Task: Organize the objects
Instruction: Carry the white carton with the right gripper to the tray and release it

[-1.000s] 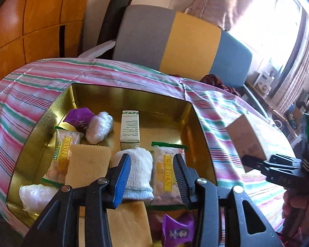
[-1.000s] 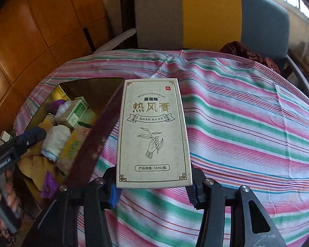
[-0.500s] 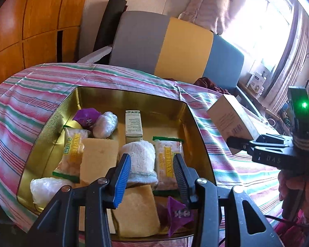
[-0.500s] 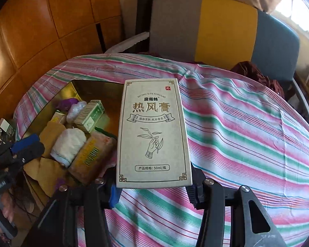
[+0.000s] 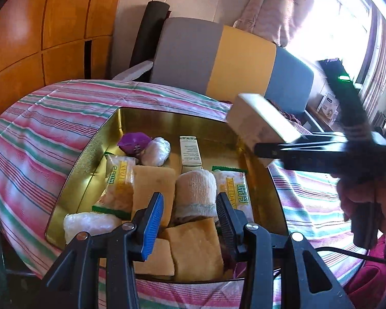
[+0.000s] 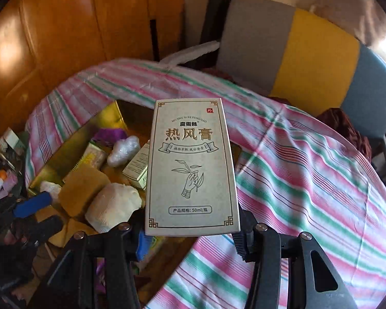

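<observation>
We judge the sorting to be well along: the gold tin [image 5: 97, 149] on the striped tablecloth [image 5: 38, 118] already holds most of the goods. In the left wrist view we count a purple packet [image 5: 133, 141] and a clear-wrapped lump [image 5: 158, 151] toward the upper part of the tin, a small green-and-white carton [image 5: 190, 153] at its middle, two yellow snack packets [image 5: 119, 182], a rolled white cloth [image 5: 195, 193] and tan sponge-like slabs [image 5: 193, 247] along the lower edge. What looks left is the pale ointment box [image 6: 193, 164], not yet in the tin: in the right wrist view it fills the centre of the frame, and in the left wrist view it sits at the right, above the tin's right rim. The right gripper [image 6: 190, 234] has this box clamped between its pads at the box's lower end, its jaws parted only by the box's width. The left gripper [image 5: 189, 216] stands partly open at the bottom centre of its own frame, above the tin's near contents, with nothing pinched between its blue pad and its black one. Placing the box is the step we reckon remains.
</observation>
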### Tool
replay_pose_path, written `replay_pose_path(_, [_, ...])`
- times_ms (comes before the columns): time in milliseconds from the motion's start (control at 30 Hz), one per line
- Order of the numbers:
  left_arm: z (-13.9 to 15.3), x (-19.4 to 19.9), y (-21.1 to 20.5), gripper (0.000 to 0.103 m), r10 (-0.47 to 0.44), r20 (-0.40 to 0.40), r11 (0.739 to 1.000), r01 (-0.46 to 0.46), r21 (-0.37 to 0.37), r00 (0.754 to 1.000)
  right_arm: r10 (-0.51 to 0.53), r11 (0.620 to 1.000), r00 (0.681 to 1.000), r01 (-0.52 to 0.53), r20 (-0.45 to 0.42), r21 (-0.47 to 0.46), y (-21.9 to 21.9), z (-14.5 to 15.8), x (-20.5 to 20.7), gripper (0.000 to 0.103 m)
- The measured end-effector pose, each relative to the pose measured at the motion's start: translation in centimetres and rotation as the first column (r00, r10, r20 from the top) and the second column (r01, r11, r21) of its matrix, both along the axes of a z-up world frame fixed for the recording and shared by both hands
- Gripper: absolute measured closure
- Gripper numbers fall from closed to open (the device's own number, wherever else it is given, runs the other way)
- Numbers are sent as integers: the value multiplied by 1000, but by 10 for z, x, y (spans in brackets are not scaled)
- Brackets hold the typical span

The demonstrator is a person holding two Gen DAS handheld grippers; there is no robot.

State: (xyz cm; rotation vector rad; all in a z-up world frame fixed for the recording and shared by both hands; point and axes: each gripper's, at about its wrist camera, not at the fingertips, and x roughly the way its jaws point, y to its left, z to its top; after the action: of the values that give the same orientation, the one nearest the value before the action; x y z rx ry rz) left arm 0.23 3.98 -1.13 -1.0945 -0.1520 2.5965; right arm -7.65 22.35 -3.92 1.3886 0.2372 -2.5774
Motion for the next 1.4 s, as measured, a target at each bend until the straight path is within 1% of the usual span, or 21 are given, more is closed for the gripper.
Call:
replay_pose_path(200, [2,4,-5,60,3,-10,1000,-3,-9,1000,71,990,994,-79,78,114,-17,-20,-29,51])
replay_pose_path(267, [3,6,-7,60,6,-13,1000,-6,-9,1000,76,985,992,-90,98,146,-18,-24,-38,51])
replay_pose_path(367, [1,5,-10,60,9,-1,1000,-9,1,1000,91,985,988,-108,129,137,-19,-29,-48,51])
replay_pose_path(467, [-1,3,-12,60,11,11,1000,-11,10,1000,89,981,985,-112,146,160,-22,-36,-55,51])
replay_pose_path(600, [-1,3,-12,60,6,14,1000,-7,14,1000,87,983,985,-109,152,148,-25,-43,-62,50])
replay_pose_path(700, [-1,4,-12,60,3,10,1000,-3,10,1000,85,989,987,-100,134,106,-23,-41,-62,37])
replay_pose_path(733, [-1,4,-12,60,6,9,1000,-6,7,1000,80,991,989,-92,121,94,-22,-38,-60,34])
replay_pose_path(833, [-2,3,-11,60,21,13,1000,-21,-1,1000,56,998,995,-59,81,35,-10,-28,-51,34])
replay_pose_path(867, [-3,2,-9,60,34,24,999,-33,-15,999,36,999,998,-37,59,13,-4,-23,-47,34])
replay_pose_path(967, [-4,2,-8,60,55,30,998,-54,-35,998,22,999,1000,-22,12,-30,2,-14,-40,39])
replay_pose_path(1000, [-4,2,-8,60,60,30,998,-59,-39,998,20,1000,1000,-20,4,-22,1,-14,-38,45])
replay_pose_path(1033, [-4,3,-9,60,65,29,997,-64,-41,997,29,1000,1000,-29,5,-12,-1,-14,-37,56])
replay_pose_path(1067, [-3,3,-9,60,70,26,997,-68,-40,997,40,999,999,-40,12,2,-5,-16,-36,59])
replay_pose_path(1100, [-2,4,-10,60,71,23,997,-70,-38,997,45,998,999,-46,24,35,-9,-21,-36,63])
replay_pose_path(1167, [0,5,-12,60,72,19,997,-72,-37,997,34,994,999,-36,23,99,-12,-28,-40,65])
replay_pose_path(1200, [0,5,-12,60,74,18,997,-73,-36,997,26,993,1000,-28,18,116,-12,-30,-41,65])
replay_pose_path(1233, [1,6,-13,60,77,15,997,-77,-32,997,18,994,1000,-19,18,103,-9,-31,-42,65])
replay_pose_path(1333, [3,5,-17,60,98,16,995,-98,-29,995,4,1000,998,-3,56,-9,-2,-30,-42,65])
replay_pose_path(1400, [4,2,-18,60,126,22,991,-125,-47,992,1,1000,999,0,42,-27,0,-27,-39,64])
